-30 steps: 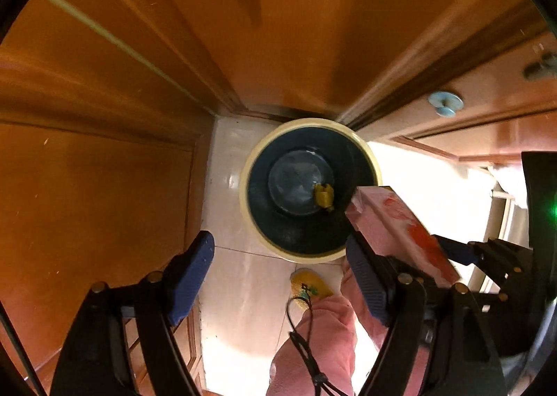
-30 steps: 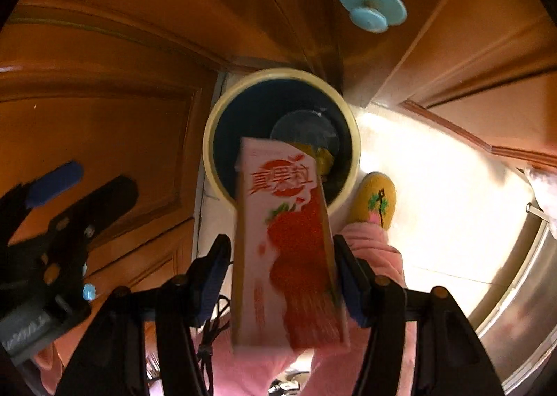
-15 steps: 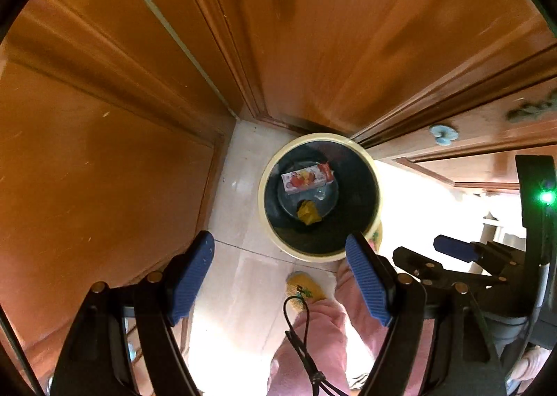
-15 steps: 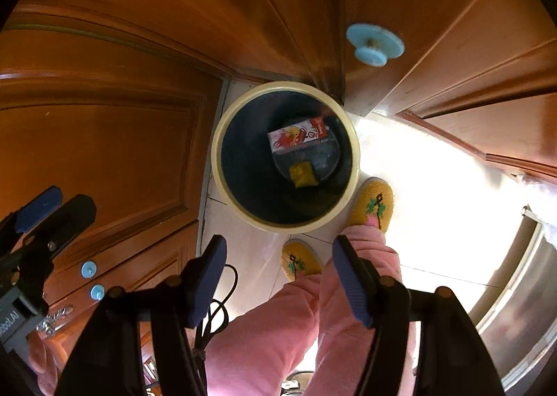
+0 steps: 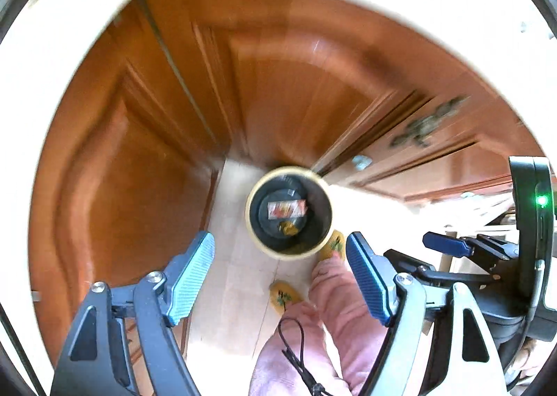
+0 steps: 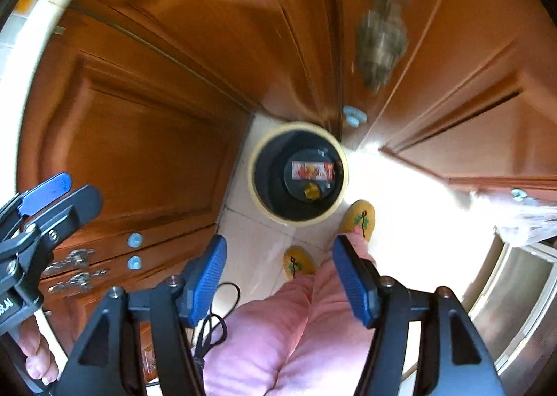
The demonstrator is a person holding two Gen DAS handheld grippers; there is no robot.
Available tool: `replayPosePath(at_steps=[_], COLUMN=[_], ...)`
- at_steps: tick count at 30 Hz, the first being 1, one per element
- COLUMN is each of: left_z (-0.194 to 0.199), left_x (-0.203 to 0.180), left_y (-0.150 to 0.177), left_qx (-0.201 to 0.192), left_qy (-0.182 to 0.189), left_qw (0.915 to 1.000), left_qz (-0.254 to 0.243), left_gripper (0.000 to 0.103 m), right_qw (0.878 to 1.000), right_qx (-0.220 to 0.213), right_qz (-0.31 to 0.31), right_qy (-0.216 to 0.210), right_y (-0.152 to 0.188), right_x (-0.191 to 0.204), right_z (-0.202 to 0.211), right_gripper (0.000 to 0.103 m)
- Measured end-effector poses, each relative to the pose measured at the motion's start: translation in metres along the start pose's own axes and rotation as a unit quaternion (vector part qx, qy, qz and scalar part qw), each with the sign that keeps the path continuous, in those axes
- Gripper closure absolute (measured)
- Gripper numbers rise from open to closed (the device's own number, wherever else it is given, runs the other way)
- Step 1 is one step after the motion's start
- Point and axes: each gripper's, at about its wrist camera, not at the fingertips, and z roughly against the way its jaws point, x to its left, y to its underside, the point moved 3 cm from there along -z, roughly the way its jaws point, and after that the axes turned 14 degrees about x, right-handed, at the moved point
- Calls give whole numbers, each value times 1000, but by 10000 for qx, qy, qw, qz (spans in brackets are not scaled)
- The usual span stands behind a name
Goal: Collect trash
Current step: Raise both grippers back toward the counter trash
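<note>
Both tongs, left (image 5: 280,277) and right (image 6: 278,277), gaping empty; carton (image 6: 311,170) lying in bin (image 6: 257,166). Advising lifting clear, seeking remaining rubbish.

Left hand-held gripper (image 5: 280,274): black frame, blue ribbed pads, silver screws. Right hand-held gripper (image 6: 278,279): same build. Black cable (image 6: 214,323) lower centre. Person wears pink trousers (image 6: 278,337), yellow embroidered slippers (image 6: 358,218).

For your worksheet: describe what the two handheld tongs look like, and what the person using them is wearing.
Both tongs, left and right, have black angular frames with silver bolts and ribbed blue pads. A thin black cable loops beneath. The right tongs' body carries a green light. The person wears pink trousers and yellow embroidered slippers.
</note>
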Motion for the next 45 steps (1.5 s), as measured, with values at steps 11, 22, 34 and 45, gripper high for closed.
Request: replayPosePath(at_steps=[11, 22, 34, 45], left_z=[139, 225, 226, 192], left_x=[-10, -29, -41, -19], left_y=[1, -23, -102, -242], left_qx=[-1595, -3021, -2804, -2455], left_qy=[56, 92, -239, -577], left_qw=[9869, 9524, 9593, 9669], left_qz=[-252, -410, -240, 378], left_gripper=[27, 27, 16, 15], right_qw=[9769, 9341, 9336, 9581], right_qx=[-2086, -3492, -3502, -2811], right_qz=[275, 401, 574, 551], right_qy=[367, 625, 489, -43], right_y=[35, 40, -36, -195], right_x=[32, 42, 31, 18], right_z=[154, 250, 286, 280], right_gripper=[39, 39, 39, 39])
